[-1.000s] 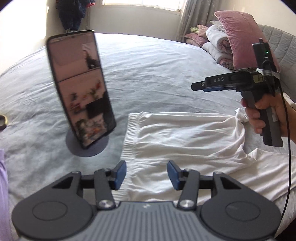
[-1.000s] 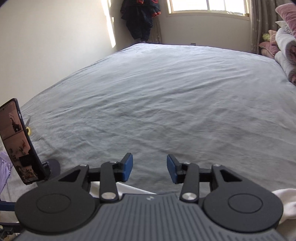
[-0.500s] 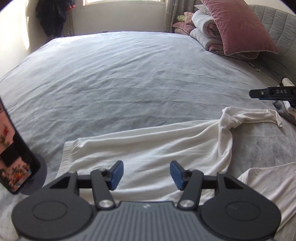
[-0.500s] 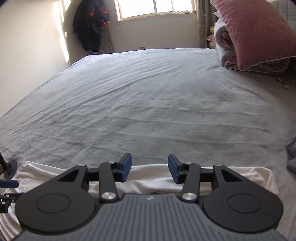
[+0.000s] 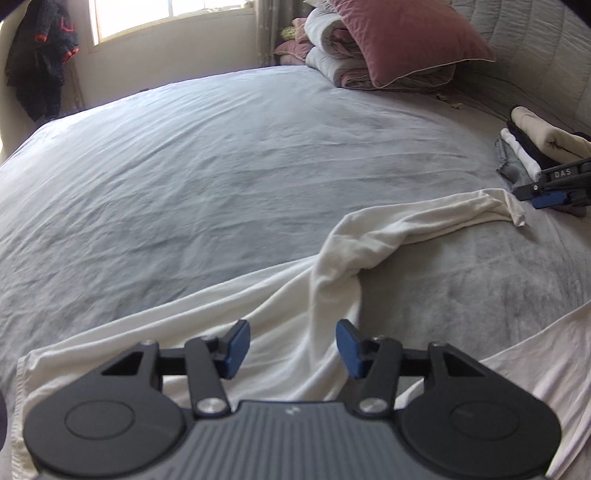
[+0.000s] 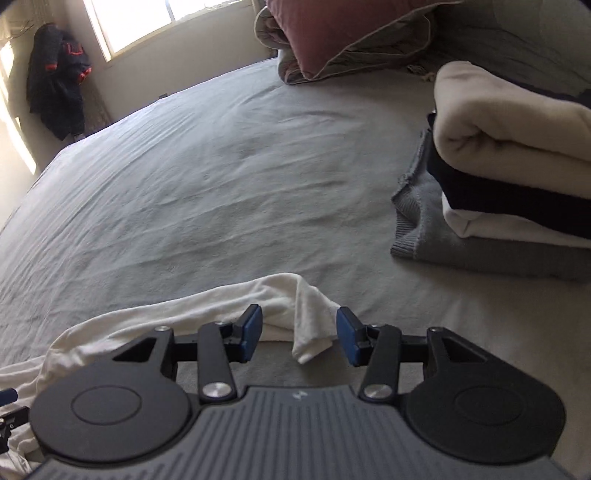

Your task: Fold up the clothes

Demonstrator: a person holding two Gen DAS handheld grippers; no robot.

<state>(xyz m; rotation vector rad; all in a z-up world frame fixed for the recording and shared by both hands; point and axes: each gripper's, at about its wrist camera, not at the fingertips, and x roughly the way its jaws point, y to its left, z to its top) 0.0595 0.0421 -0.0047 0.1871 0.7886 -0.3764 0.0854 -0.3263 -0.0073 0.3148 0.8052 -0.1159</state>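
**White garment spread on the grey bed**

White cloth, the garment [image 5: 280,295], lies rumpled across the grey bed [image 5: 221,166]. In the left wrist view the left gripper [image 5: 291,349] hangs over its body, jaws closing with nothing pinched.

In the right wrist view the right gripper [image 6: 299,334] stands spread, the sleeve tip [image 6: 306,325] between its pads, beside folded clothes [image 6: 517,166].

A wide bed [image 5: 221,177] covered in a wrinkled pale grey sheet fills the room, daylight washing over it from a bright window [image 5: 166,18] in the far wall. A dark jacket with red trim [image 5: 40,62] hangs in the corner beside the window. At the head of the bed, a dusty-pink pillow [image 5: 402,37] rests on folded bedding [image 5: 332,59], against a grey quilted headboard [image 5: 535,55]. Curtains [image 5: 264,33] hang beside the window.
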